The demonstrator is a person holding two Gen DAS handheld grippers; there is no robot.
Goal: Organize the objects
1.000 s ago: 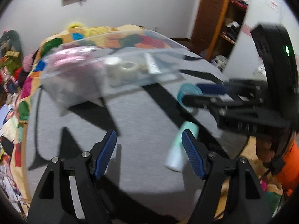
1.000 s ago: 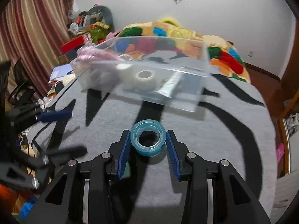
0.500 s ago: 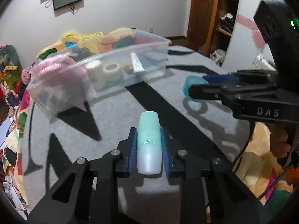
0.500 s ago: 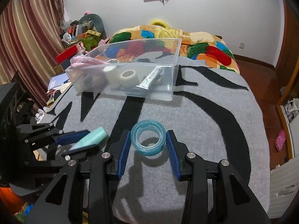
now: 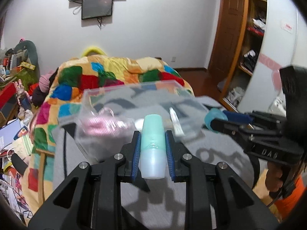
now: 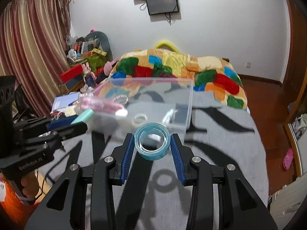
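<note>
Two grippers are both loaded above the grey blanket with its black pattern. The left gripper has its blue pads clamped against the sides of a mint-green tube, which lies lengthwise between them with its rounded green cap pointing toward the clear plastic bin. The right gripper squeezes a roll of blue tape between its pads, the roll's open centre facing up toward the camera and its shadow falling on the blanket below. The bin sits on the blanket just ahead of both grippers; inside it lie a pink item, a white tape roll and a small white tube, though motion blur softens them. Beyond the bin a patchwork quilt covers the bed. A dark screen hangs on the white wall.
</note>
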